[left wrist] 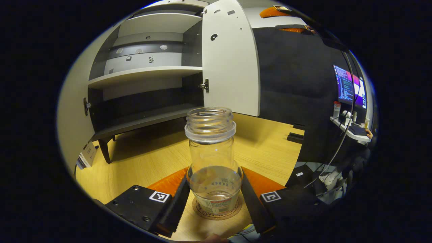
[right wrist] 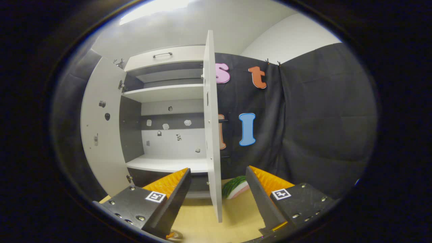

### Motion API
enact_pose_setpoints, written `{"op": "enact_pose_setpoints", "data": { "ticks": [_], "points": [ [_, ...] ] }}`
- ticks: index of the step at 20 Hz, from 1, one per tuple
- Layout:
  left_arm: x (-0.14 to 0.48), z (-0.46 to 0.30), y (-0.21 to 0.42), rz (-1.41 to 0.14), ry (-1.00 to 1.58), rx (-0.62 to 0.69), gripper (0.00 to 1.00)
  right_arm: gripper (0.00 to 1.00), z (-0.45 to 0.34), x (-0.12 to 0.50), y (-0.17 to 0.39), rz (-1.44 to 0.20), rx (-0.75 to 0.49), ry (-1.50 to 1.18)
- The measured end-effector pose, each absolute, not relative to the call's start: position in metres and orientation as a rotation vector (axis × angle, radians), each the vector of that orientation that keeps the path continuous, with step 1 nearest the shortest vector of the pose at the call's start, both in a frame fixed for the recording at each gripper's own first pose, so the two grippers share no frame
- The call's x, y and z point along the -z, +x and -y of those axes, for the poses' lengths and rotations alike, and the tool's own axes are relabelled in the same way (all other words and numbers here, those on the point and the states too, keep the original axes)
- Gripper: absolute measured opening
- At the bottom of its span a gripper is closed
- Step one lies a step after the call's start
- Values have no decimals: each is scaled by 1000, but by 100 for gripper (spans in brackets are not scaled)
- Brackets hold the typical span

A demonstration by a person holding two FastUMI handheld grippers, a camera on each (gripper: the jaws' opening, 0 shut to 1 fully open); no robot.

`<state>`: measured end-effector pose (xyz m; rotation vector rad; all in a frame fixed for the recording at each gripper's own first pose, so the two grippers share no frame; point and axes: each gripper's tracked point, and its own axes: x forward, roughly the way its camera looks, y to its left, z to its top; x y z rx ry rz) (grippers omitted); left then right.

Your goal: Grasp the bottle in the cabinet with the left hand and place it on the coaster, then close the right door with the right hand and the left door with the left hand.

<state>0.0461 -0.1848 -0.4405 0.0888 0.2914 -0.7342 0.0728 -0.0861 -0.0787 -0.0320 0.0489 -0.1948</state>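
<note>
A clear, capless bottle (left wrist: 213, 158) stands upright on a round brown coaster (left wrist: 216, 216) on the wooden tabletop (left wrist: 141, 162). My left gripper (left wrist: 214, 175) is shut on the bottle's lower body, one finger pressing each side. Behind it the cabinet (left wrist: 152, 71) stands with both doors open, the right door (left wrist: 231, 57) swung outward and the left door (left wrist: 76, 111) at the view's left edge. In the right gripper view, my right gripper (right wrist: 218, 170) is open and holds nothing. It faces the thin edge of the right door (right wrist: 212, 135), which is farther off. The left door (right wrist: 101, 135) stands wide.
The cabinet shelves (right wrist: 168, 92) hold nothing. A toy watermelon slice (right wrist: 236, 187) lies on the table right of the right door. A monitor (left wrist: 347, 86) and a small white shelf (left wrist: 351, 131) with bits on it stand far right. A small card (left wrist: 87, 155) leans by the cabinet's leg.
</note>
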Motion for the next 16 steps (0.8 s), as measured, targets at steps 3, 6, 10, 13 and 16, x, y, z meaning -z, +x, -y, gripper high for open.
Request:
{"op": "enact_pose_setpoints", "data": {
  "ticks": [3,6,10,13,16],
  "points": [
    [430,180,43,-303,104,699,85,99,91,86,62,-67,213,-11],
    [407,180,34,-312,100,710,87,99,87,92,51,-67,192,2],
    [360,171,31,-266,91,703,88,99,87,99,36,-70,150,-5],
    [311,159,30,-208,84,670,87,98,88,94,30,-47,118,12],
    [245,137,32,-123,49,597,87,98,101,85,34,-15,116,32]
  ]
}}
